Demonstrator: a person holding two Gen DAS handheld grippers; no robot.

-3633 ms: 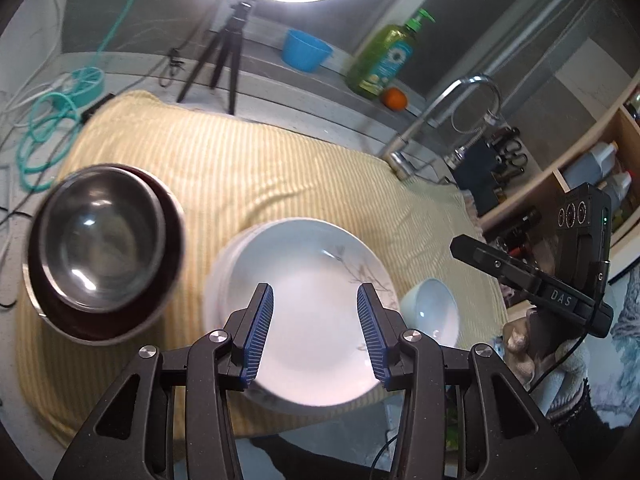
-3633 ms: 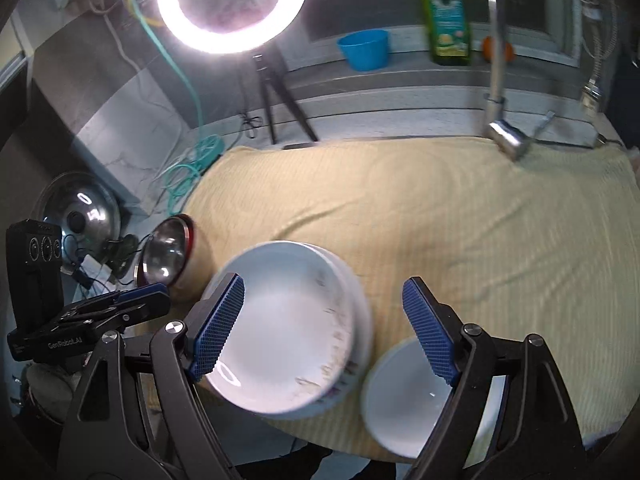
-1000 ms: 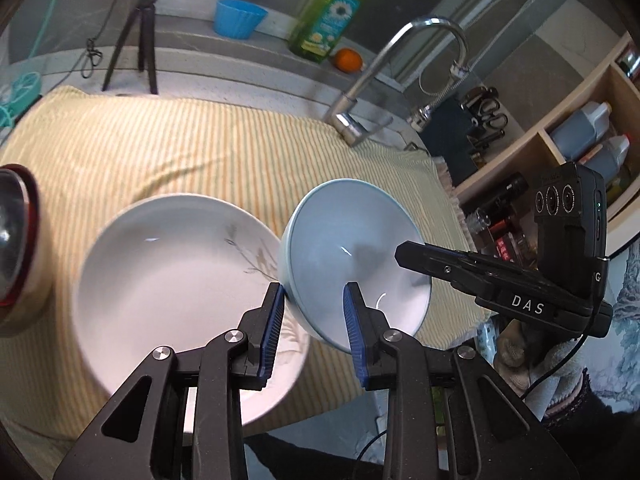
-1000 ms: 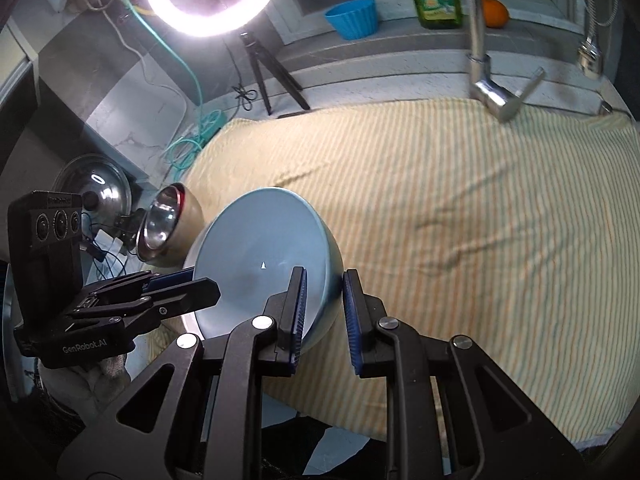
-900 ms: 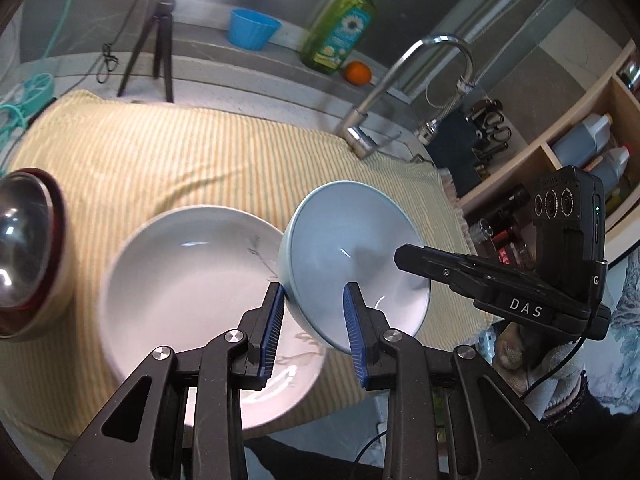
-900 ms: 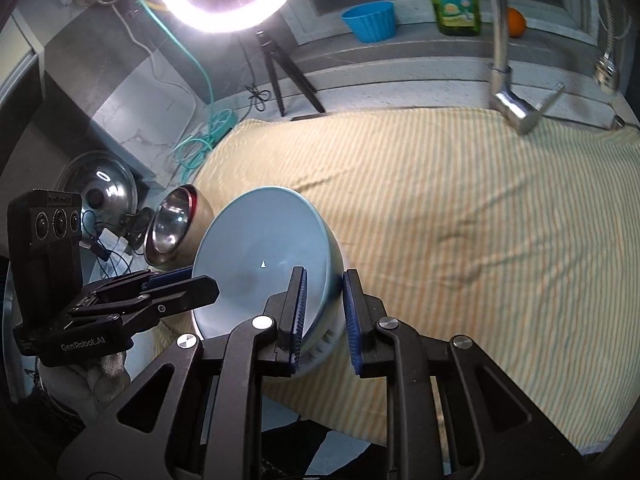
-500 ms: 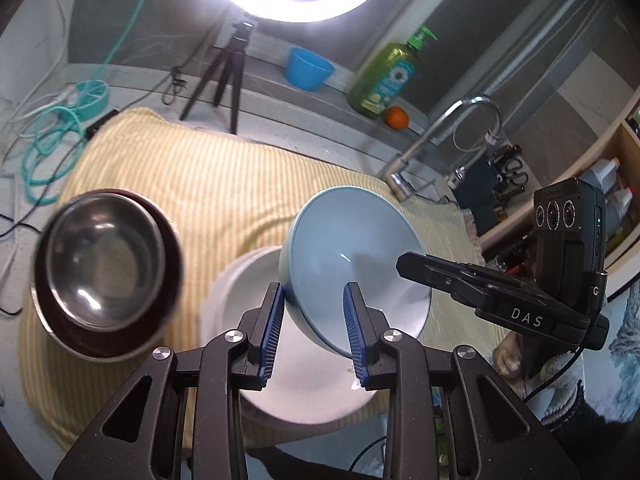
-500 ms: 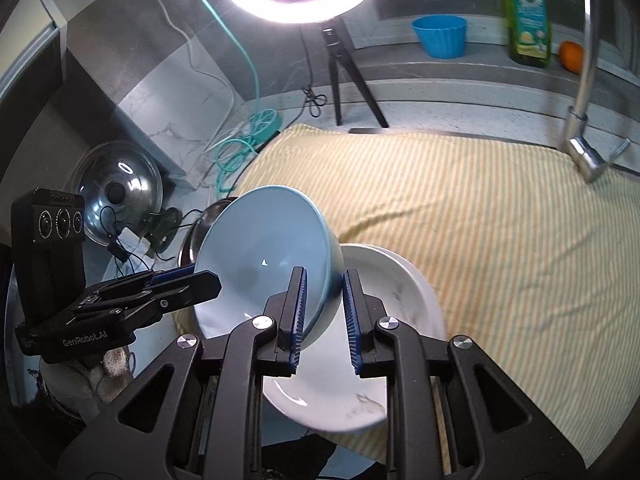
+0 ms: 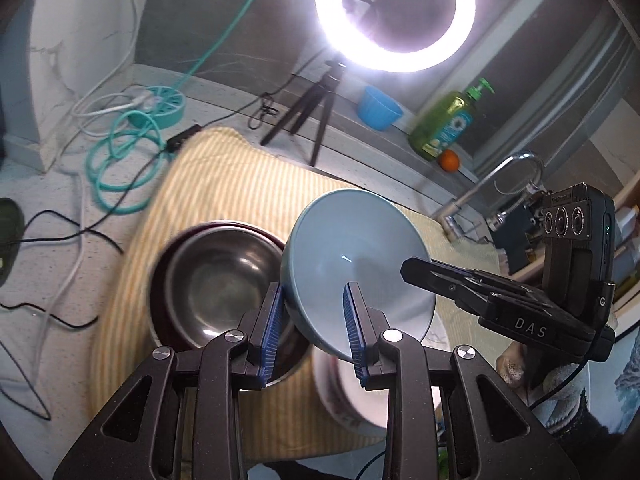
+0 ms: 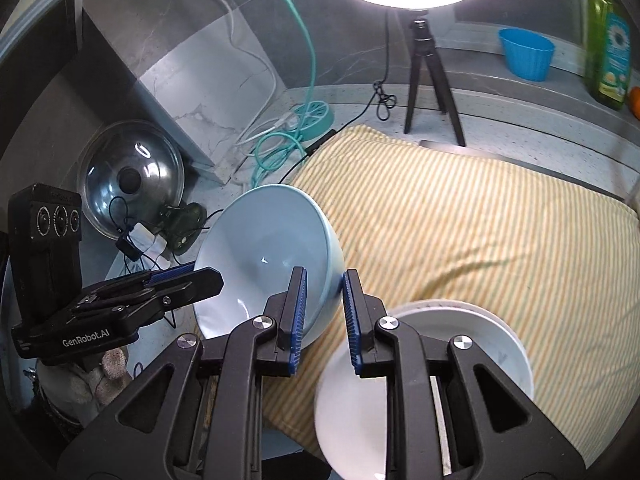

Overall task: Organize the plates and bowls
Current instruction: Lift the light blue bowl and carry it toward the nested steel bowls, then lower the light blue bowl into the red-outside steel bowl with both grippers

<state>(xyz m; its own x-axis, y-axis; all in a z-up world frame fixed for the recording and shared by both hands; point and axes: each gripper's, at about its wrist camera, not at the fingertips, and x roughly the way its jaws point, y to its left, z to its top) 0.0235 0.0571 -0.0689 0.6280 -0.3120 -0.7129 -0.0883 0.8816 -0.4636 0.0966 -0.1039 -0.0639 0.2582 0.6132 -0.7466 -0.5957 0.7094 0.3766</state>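
Both grippers carry one light-blue bowl (image 9: 356, 264) between them, in the air above the striped yellow towel (image 10: 460, 232) that covers the tabletop. The left gripper (image 9: 314, 328) has its jaws clenched on the near rim, one pad inside the bowl and one outside. The right gripper (image 10: 323, 312) pinches the opposite rim, its jaws nearly closed on the thin wall. The bowl hangs tilted, its opening turned toward the left camera.

Just beside it, lower and to the left in the left wrist view, sits a steel bowl (image 9: 224, 280) nested in a dark red one (image 9: 158, 280). A stack of white plates (image 10: 432, 376) lies at the towel's near edge, partly under the right gripper.

The blue bowl looks bound for the nested bowls. To do this well, I would level the bowl first, so its foot faces down. Both hands should move as one, since any twist between two rim grips could crack or slip glazed ceramic. Centre it over the steel bowl, lower until it seats, and only then let the jaws go.
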